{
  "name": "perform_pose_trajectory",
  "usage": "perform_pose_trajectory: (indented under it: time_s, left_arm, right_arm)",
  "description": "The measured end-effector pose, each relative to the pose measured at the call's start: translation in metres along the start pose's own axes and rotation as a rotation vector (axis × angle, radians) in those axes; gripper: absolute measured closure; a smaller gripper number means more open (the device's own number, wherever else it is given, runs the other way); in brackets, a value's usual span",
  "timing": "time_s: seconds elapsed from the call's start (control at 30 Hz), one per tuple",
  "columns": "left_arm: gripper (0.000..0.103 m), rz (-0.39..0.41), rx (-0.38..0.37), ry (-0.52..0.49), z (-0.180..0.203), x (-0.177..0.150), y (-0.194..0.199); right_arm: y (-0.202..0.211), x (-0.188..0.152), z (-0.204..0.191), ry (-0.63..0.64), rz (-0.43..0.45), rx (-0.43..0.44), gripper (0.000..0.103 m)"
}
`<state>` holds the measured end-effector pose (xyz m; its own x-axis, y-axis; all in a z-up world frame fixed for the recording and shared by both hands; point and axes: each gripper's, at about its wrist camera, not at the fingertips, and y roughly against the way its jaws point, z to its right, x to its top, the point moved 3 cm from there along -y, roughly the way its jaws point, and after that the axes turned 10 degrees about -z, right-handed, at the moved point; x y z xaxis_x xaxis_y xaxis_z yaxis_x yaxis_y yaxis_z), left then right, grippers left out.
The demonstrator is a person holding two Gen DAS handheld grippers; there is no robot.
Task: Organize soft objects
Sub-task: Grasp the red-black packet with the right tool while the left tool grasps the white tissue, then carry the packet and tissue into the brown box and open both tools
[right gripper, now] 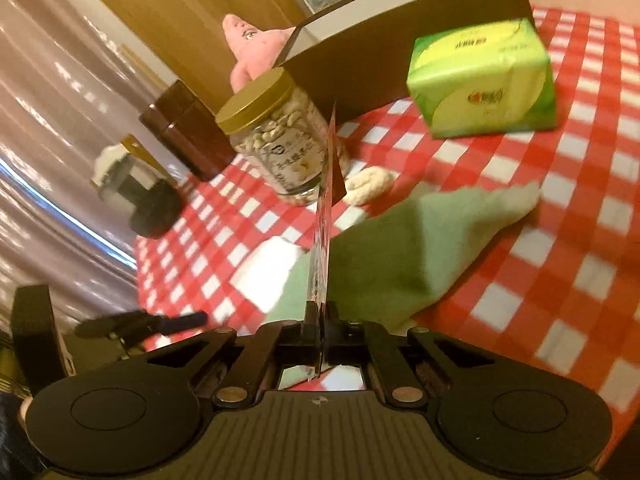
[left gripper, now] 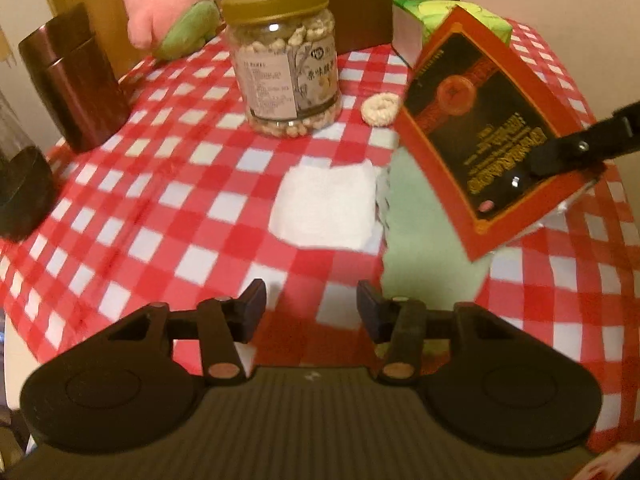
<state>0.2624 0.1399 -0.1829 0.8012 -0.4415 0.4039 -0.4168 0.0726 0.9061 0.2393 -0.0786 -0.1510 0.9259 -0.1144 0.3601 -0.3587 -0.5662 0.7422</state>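
Observation:
My right gripper (right gripper: 320, 312) is shut on a flat red and black packet (left gripper: 492, 132), seen edge-on in the right wrist view (right gripper: 326, 216), and holds it tilted above a pale green cloth (left gripper: 424, 236). My left gripper (left gripper: 311, 312) is open and empty, low over the checked tablecloth (left gripper: 160, 200). A white folded cloth (left gripper: 326, 208) lies just beyond it, beside the green cloth (right gripper: 400, 248). A pink and green plush toy (left gripper: 168, 12) sits at the far left back. A small cream knitted ring (left gripper: 380, 109) lies near the jar. A green tissue pack (right gripper: 484, 80) lies at the back right.
A gold-lidded jar of snacks (left gripper: 286, 60) stands mid-table. A brown open box (right gripper: 400, 40) stands behind it. A dark brown tin (left gripper: 76, 80) and a dark-based glass jar (left gripper: 20, 184) stand at the left edge.

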Motion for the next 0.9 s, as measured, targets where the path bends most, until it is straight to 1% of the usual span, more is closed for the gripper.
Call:
perform_pose_trajectory:
  time_s: [0.03, 0.1, 0.2, 0.27, 0.33, 0.37, 0.4, 0.43, 0.47, 0.5, 0.53, 0.6, 0.8, 0.83, 0.9]
  left_arm:
    - [0.047, 0.007, -0.005, 0.001, -0.002, 0.004, -0.001]
    - [0.044, 0.016, -0.026, 0.028, -0.008, 0.012, -0.003]
    - [0.044, 0.019, -0.078, 0.117, -0.021, 0.026, -0.011]
    - [0.047, 0.020, -0.107, 0.160, -0.028, 0.033, -0.016]
    - [0.055, 0.013, -0.110, 0.184, -0.031, 0.040, -0.023]
    - [0.057, 0.011, -0.108, 0.186, -0.031, 0.043, -0.026]
    - [0.063, 0.006, -0.107, 0.186, -0.032, 0.045, -0.029]
    - [0.076, 0.001, -0.106, 0.184, -0.031, 0.046, -0.031]
    - [0.084, -0.001, -0.108, 0.182, -0.030, 0.046, -0.032]
    - [0.096, -0.002, -0.113, 0.177, -0.029, 0.046, -0.033]
    - [0.099, -0.001, -0.118, 0.173, -0.028, 0.045, -0.033]
    - [0.102, 0.003, -0.119, 0.169, -0.026, 0.043, -0.032]
    - [0.103, 0.051, -0.079, 0.176, -0.030, 0.034, -0.011]
    - [0.103, 0.056, -0.069, 0.172, -0.033, 0.033, -0.007]
    - [0.103, 0.065, -0.025, 0.149, -0.039, 0.030, 0.002]
  right_arm:
    - [0.001, 0.001, 0.000, 0.001, -0.005, -0.017, 0.101]
    - [0.002, 0.002, -0.002, 0.005, -0.011, -0.047, 0.101]
    - [0.003, 0.002, 0.000, 0.011, -0.023, -0.076, 0.101]
    - [0.003, 0.004, -0.002, 0.012, -0.028, -0.081, 0.101]
    - [0.003, 0.006, -0.001, 0.011, -0.033, -0.089, 0.101]
    - [0.003, 0.007, -0.001, 0.010, -0.033, -0.091, 0.101]
    - [0.003, 0.009, -0.001, 0.009, -0.032, -0.093, 0.101]
    - [0.004, 0.010, -0.001, 0.010, -0.031, -0.095, 0.101]
    - [0.004, 0.011, -0.001, 0.013, -0.030, -0.097, 0.101]
    - [0.005, 0.011, -0.001, 0.017, -0.028, -0.100, 0.101]
    - [0.007, 0.012, 0.000, 0.022, -0.025, -0.103, 0.101]
    - [0.010, 0.012, 0.001, 0.029, -0.021, -0.109, 0.101]
    - [0.021, 0.014, 0.003, 0.065, -0.019, -0.125, 0.101]
    - [0.022, 0.015, 0.003, 0.075, -0.018, -0.126, 0.101]
    - [0.025, 0.018, 0.001, 0.098, -0.017, -0.135, 0.101]
